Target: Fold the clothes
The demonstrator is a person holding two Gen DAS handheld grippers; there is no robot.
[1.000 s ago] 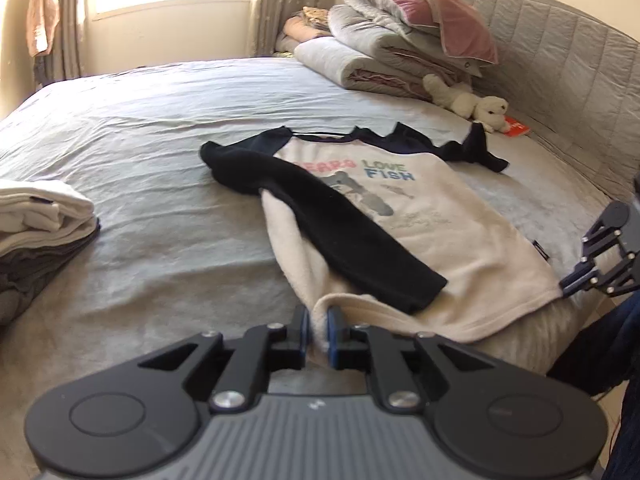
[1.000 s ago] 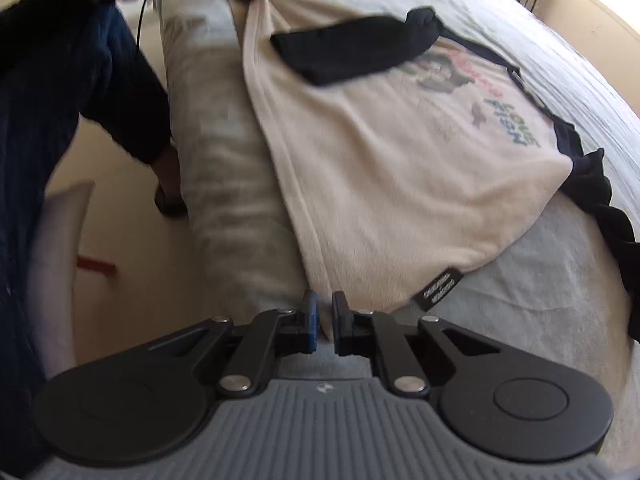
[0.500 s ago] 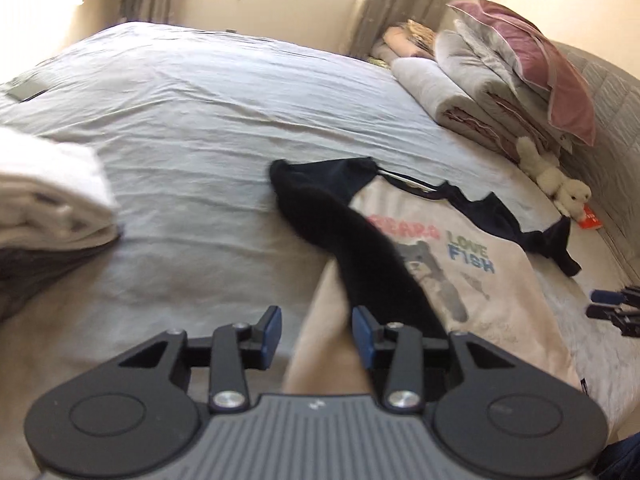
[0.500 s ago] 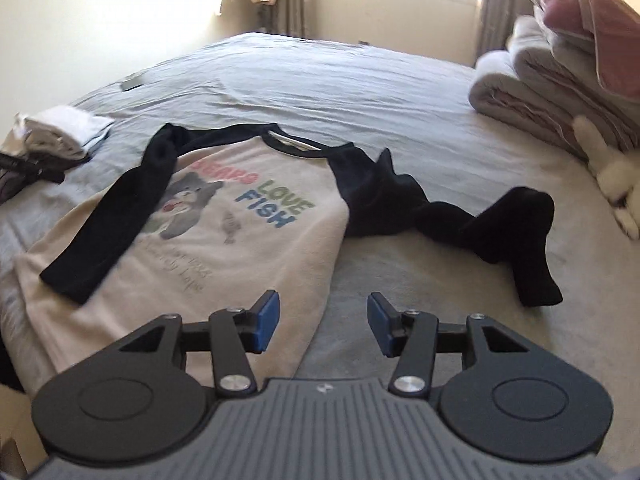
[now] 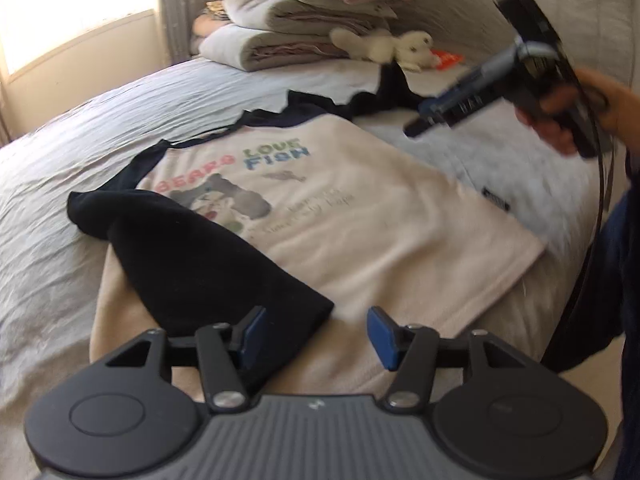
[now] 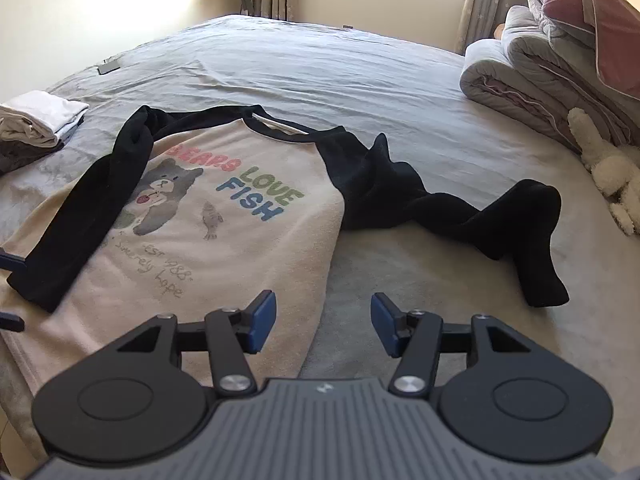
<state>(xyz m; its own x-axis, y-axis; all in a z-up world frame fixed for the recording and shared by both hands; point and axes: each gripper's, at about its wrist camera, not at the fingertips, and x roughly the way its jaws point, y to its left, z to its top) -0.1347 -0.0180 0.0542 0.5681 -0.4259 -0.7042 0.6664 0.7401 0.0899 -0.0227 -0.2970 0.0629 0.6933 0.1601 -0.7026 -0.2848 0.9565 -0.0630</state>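
A cream raglan shirt [image 5: 360, 216] [image 6: 200, 240] with black sleeves and a bear print lies face up on the grey bed. One black sleeve [image 5: 192, 256] [image 6: 84, 216] is folded across its front. The other black sleeve [image 6: 472, 216] trails out crumpled on the sheet. My left gripper [image 5: 316, 332] hovers open over the shirt's hem, beside the folded sleeve's cuff, holding nothing. My right gripper [image 6: 324, 324] hangs open above the shirt's side edge, empty. In the left wrist view the right gripper [image 5: 480, 96] is held by a hand above the bed.
A stack of folded clothes [image 6: 36, 124] sits at the far left of the bed. Rolled quilts and pillows [image 6: 560, 52] [image 5: 296, 28] are piled at the headboard, with a white plush toy [image 6: 612, 172] [image 5: 396, 46] beside them. A small dark object [image 6: 109, 67] lies far back.
Both grippers were shut on the shirt's hem corners a second ago; they have let go and opened. The right gripper swung round to the shirt's side; the left drew back over the hem.
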